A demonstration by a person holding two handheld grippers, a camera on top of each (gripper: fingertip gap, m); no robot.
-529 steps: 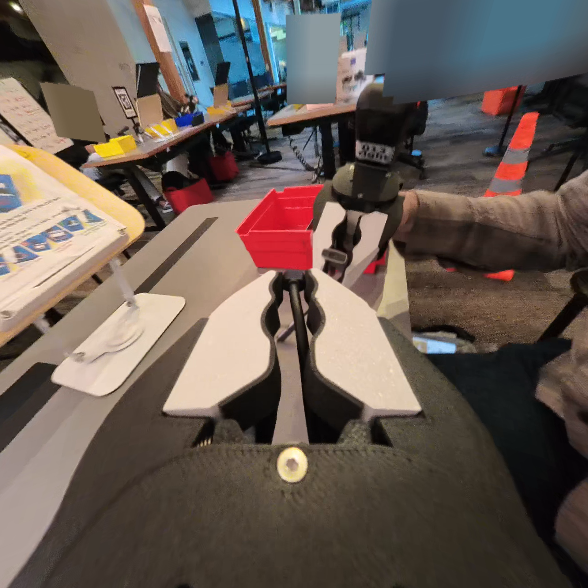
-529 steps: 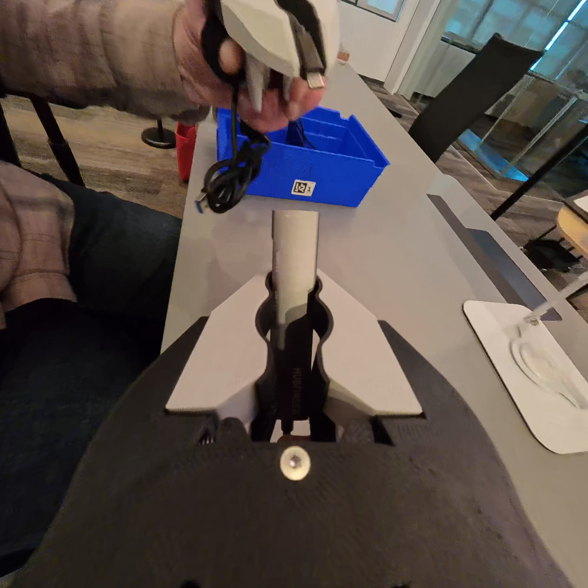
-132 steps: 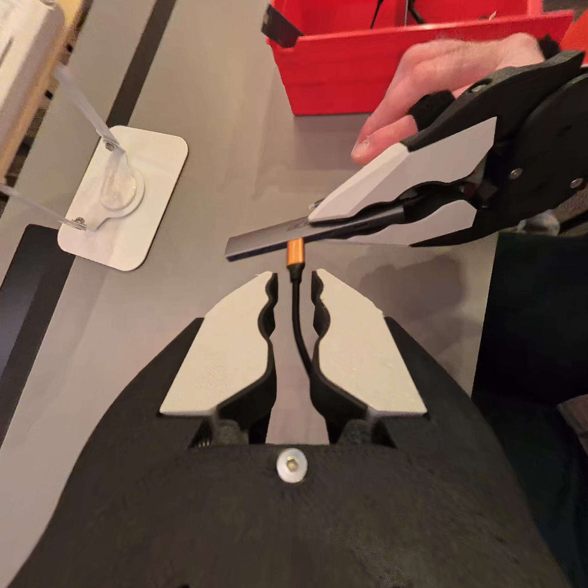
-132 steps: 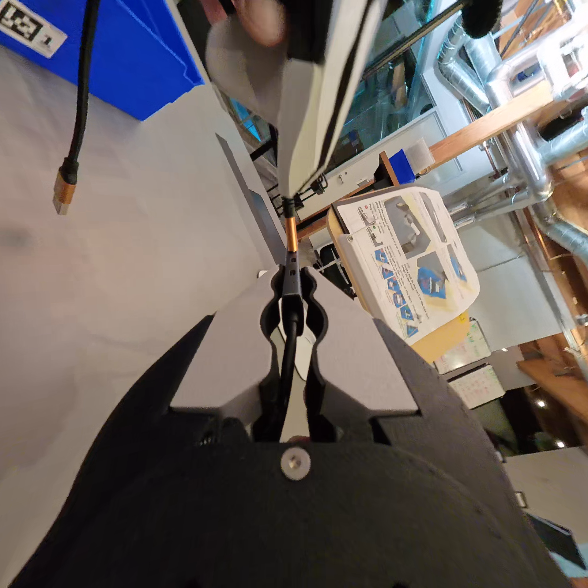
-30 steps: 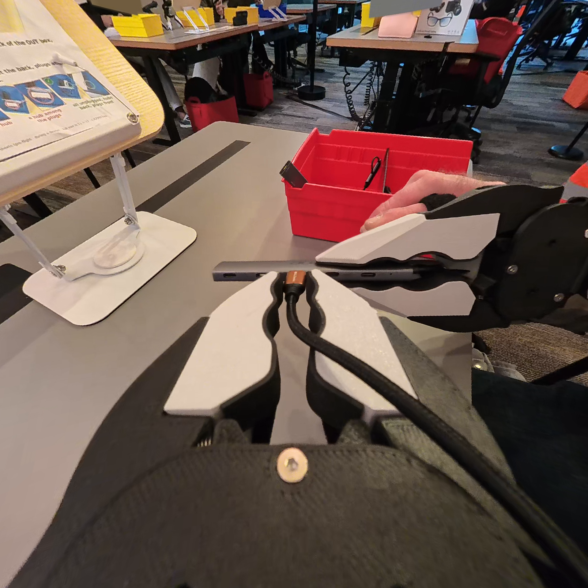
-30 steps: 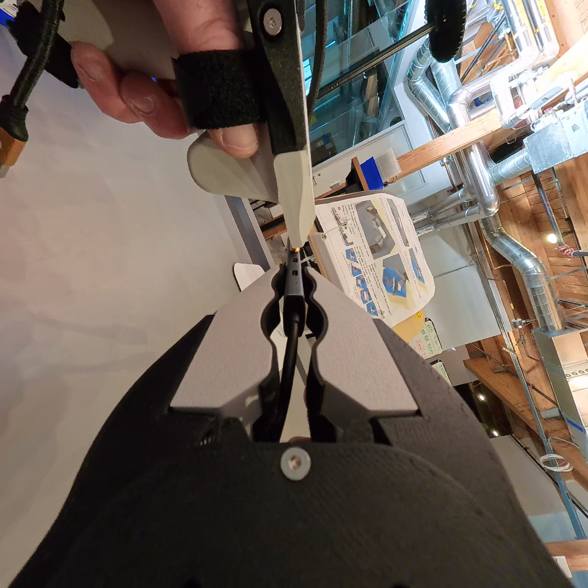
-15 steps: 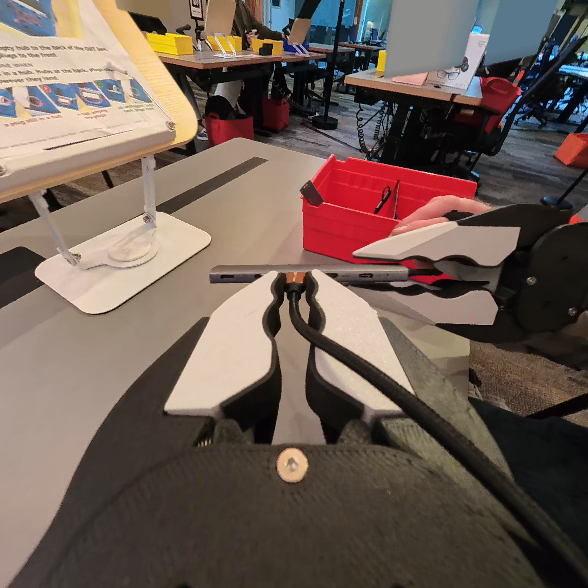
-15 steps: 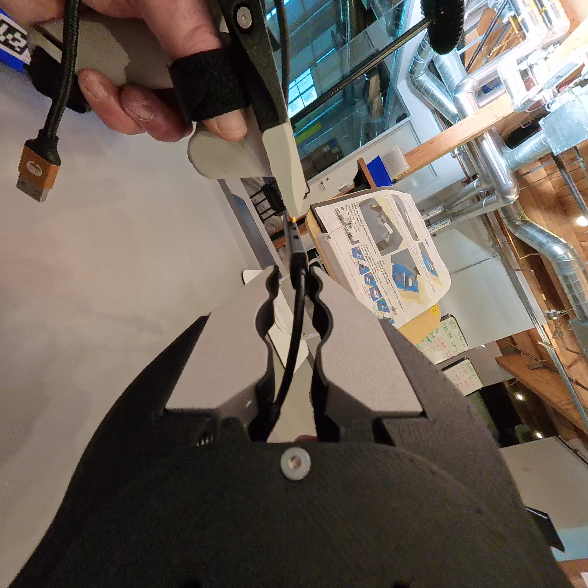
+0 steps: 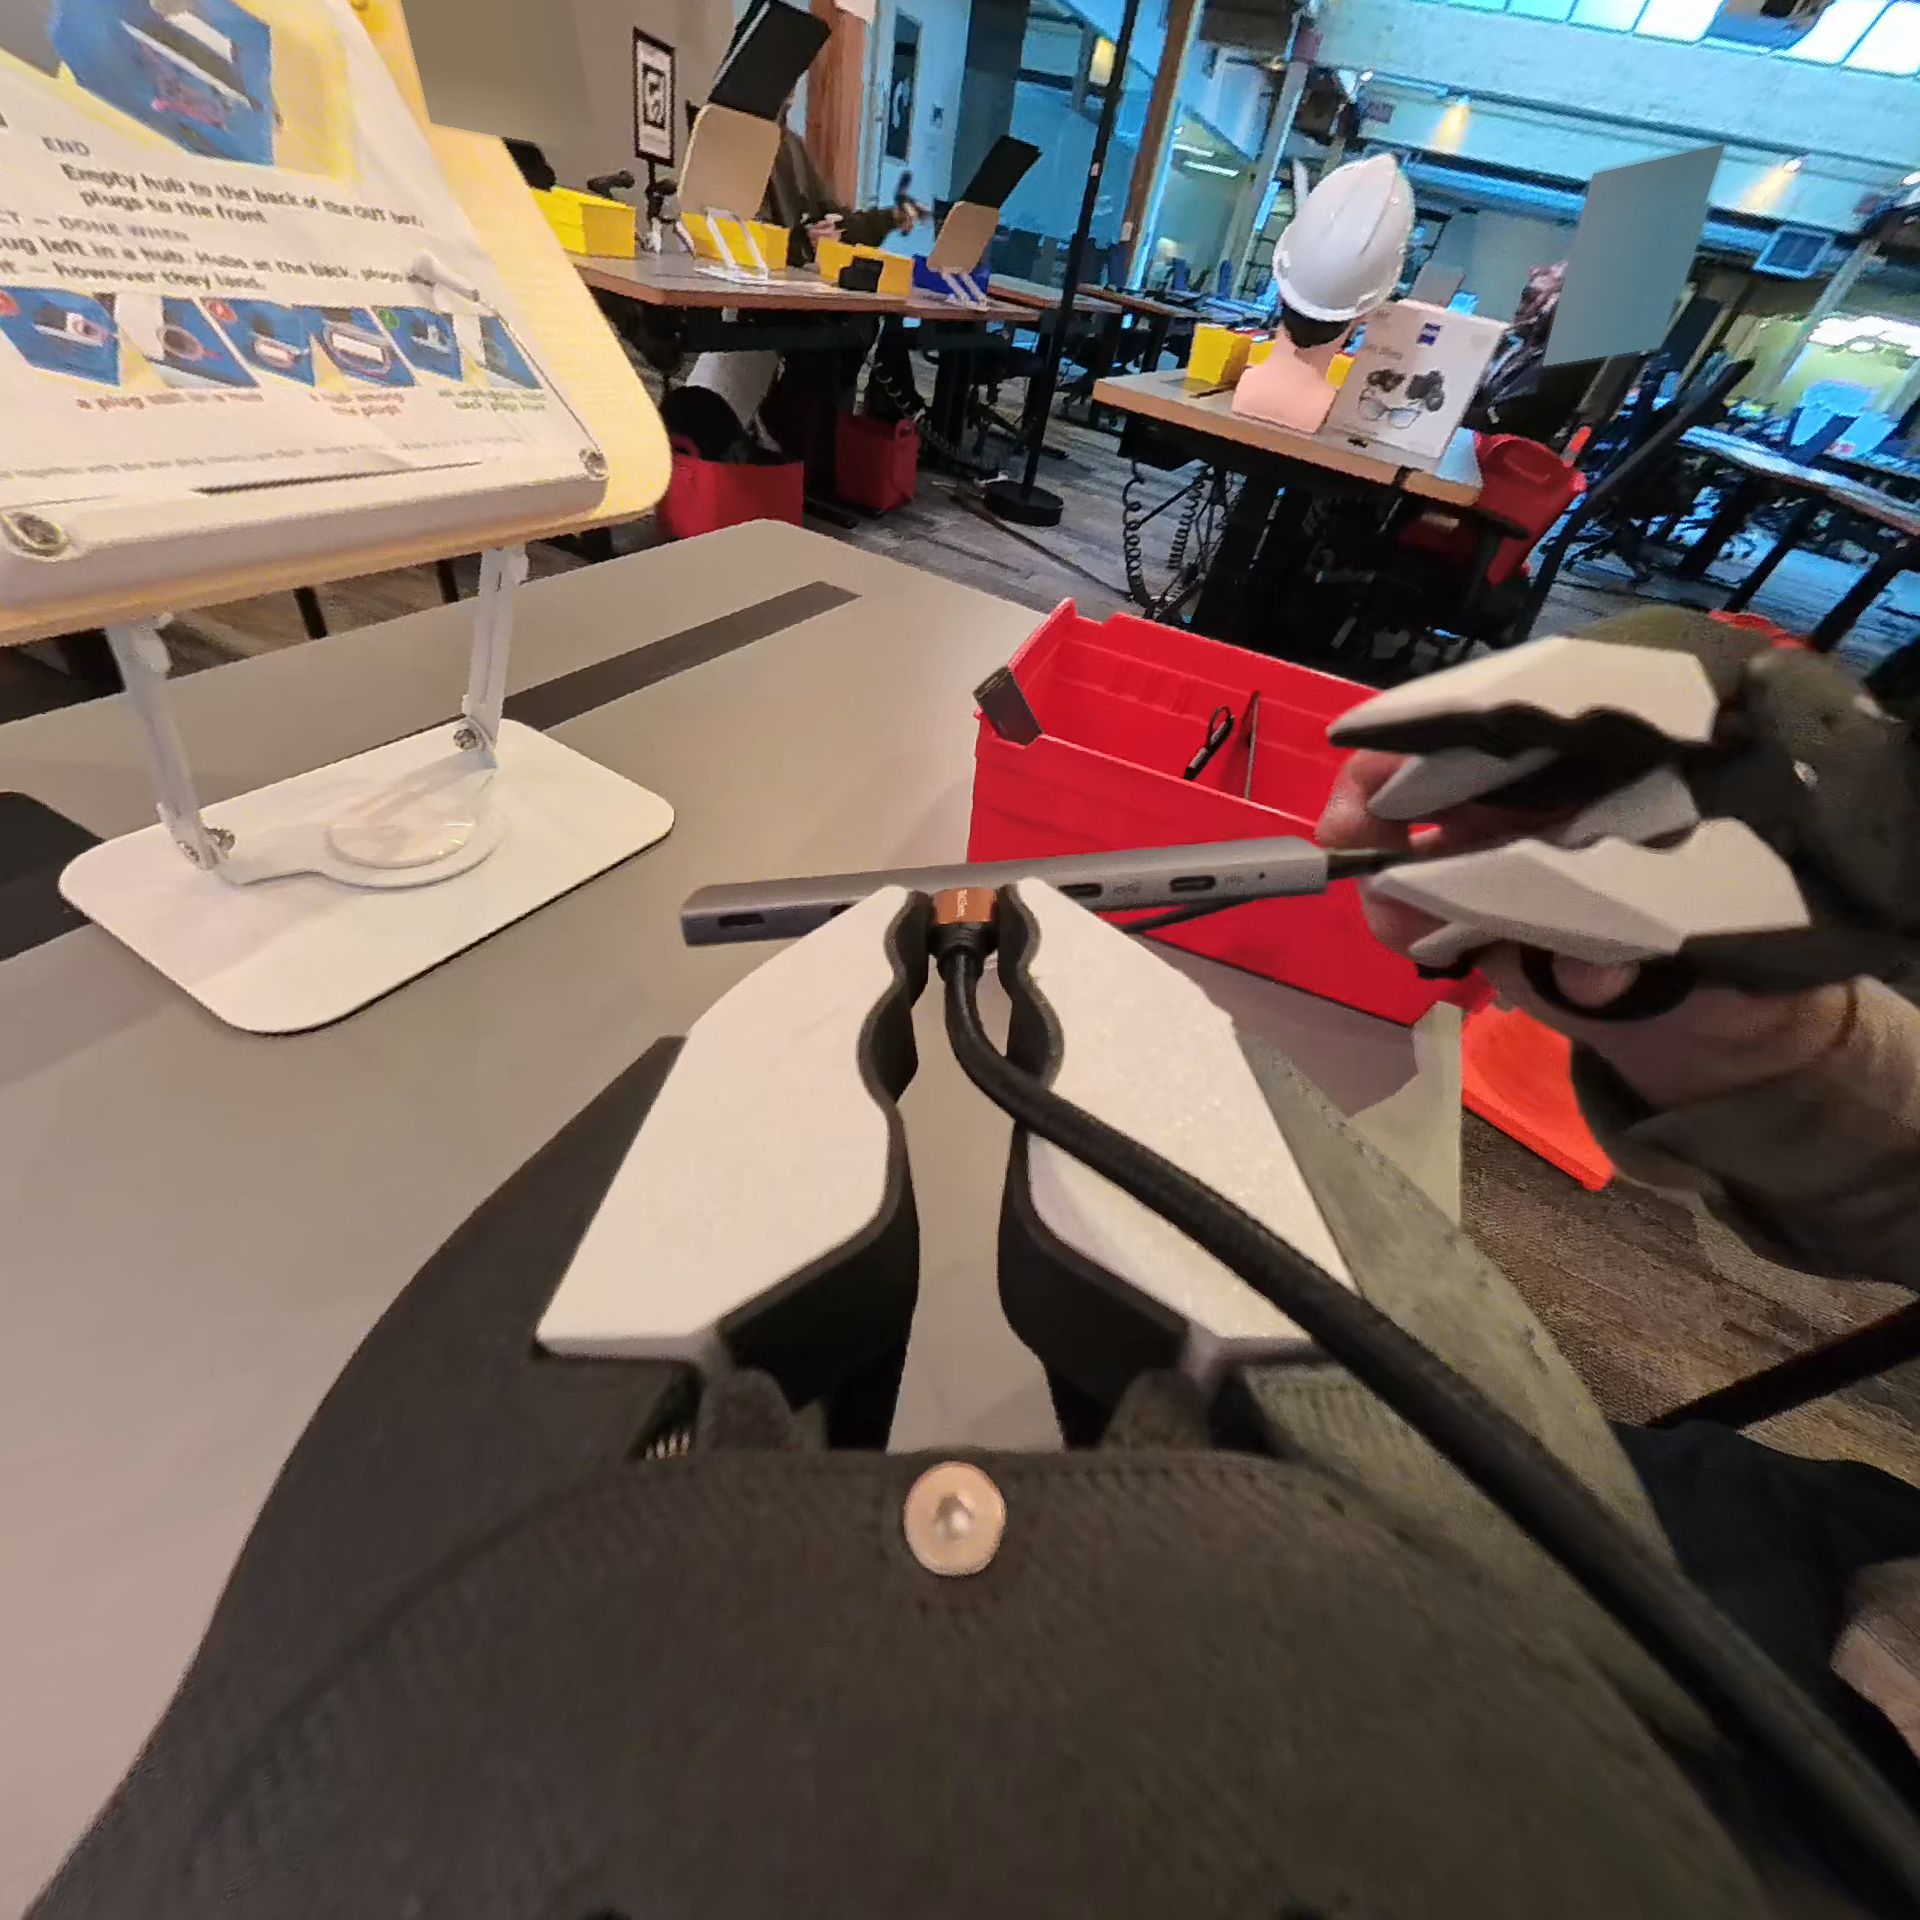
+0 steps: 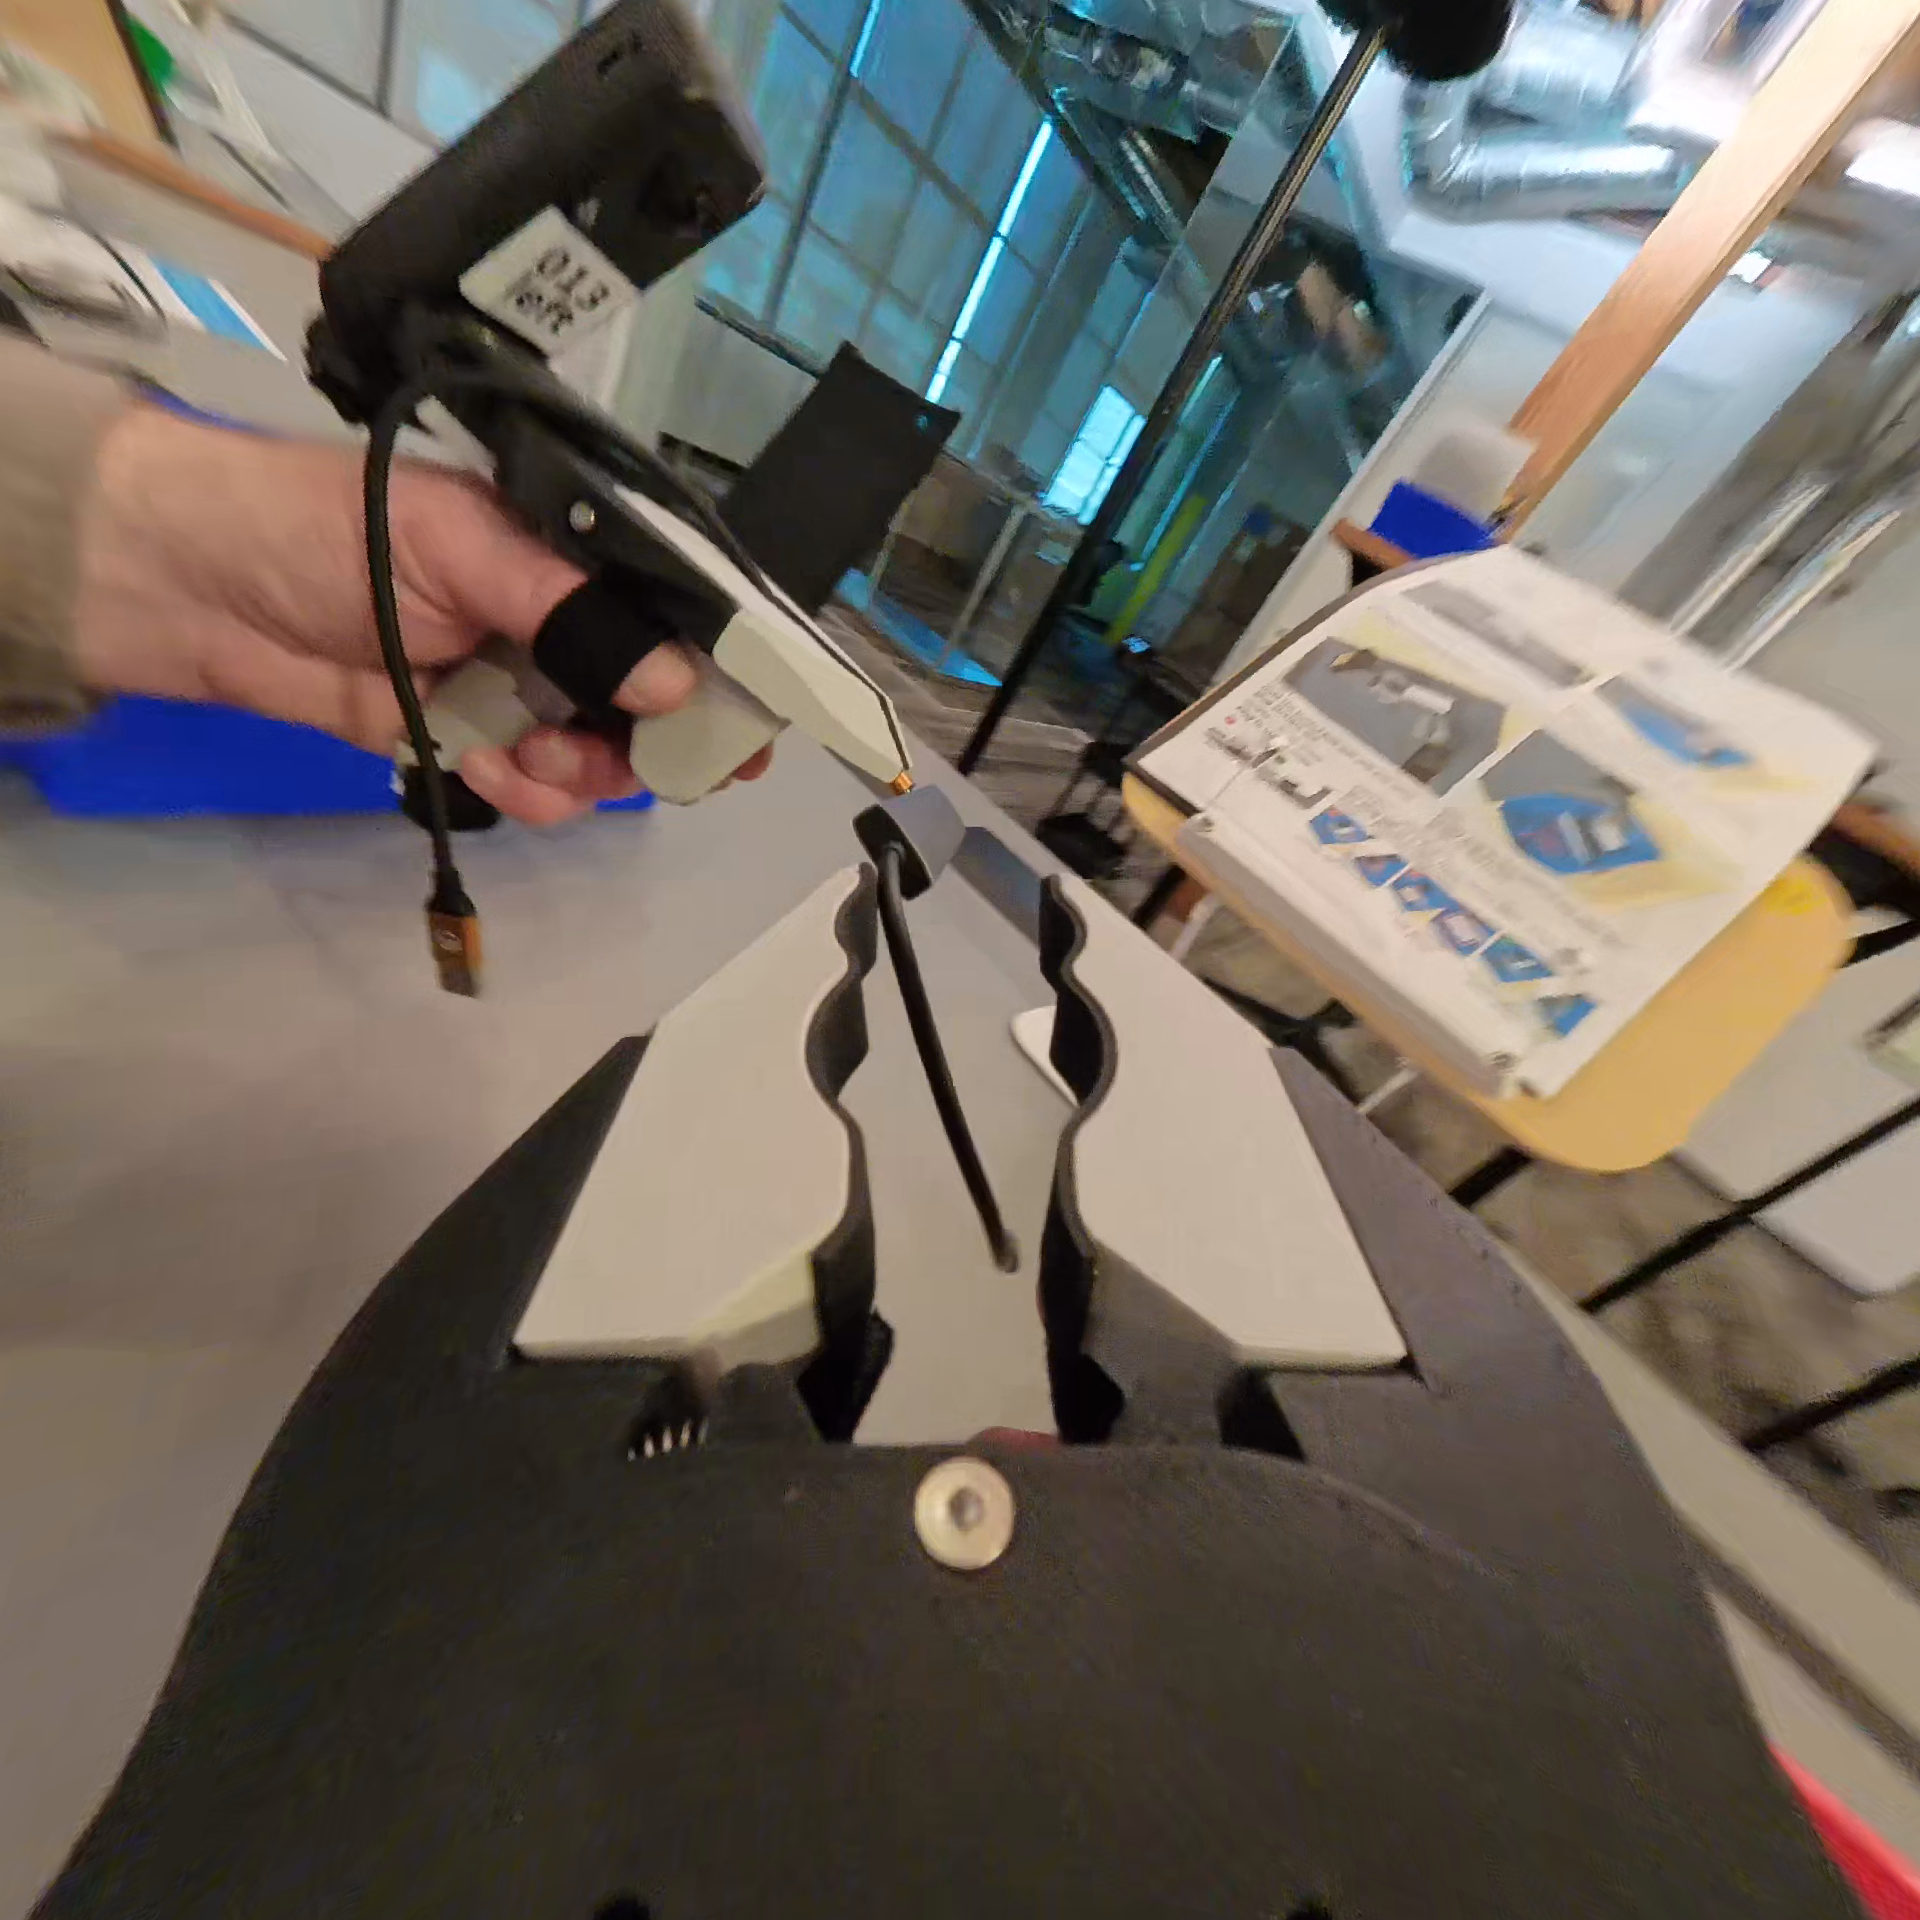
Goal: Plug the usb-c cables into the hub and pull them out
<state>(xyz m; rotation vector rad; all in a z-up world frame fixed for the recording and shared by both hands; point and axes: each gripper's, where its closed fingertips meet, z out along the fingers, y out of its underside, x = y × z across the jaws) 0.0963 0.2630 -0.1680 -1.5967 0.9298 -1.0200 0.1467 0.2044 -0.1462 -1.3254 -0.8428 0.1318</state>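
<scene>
My left gripper (image 9: 961, 906) is shut on the orange-collared plug (image 9: 961, 904) of a black braided cable (image 9: 1195, 1205). The plug sits in a port of the slim grey hub (image 9: 1153, 868), which hangs in the air in front of the red bin. My right gripper (image 10: 951, 883) is open, with the hub's thin black tail cable (image 10: 935, 1049) running loose between its fingers. It shows at the right of the left wrist view (image 9: 1361, 821). The hub's end (image 10: 925, 831) is just beyond my right fingertips. The braided cable's other plug (image 10: 457, 945) dangles under the left gripper (image 10: 894, 769).
A red bin (image 9: 1122, 831) with small items stands on the grey table (image 9: 312, 1143) behind the hub. A white stand (image 9: 364, 862) carries an instruction sheet (image 10: 1507, 831) at the left. A blue bin (image 10: 187, 758) lies beyond the left hand. The table's edge is at the right.
My right gripper has opened, let go of the hub's tail cable and drawn back. The left gripper has lifted and tilted with the plug and hub.
</scene>
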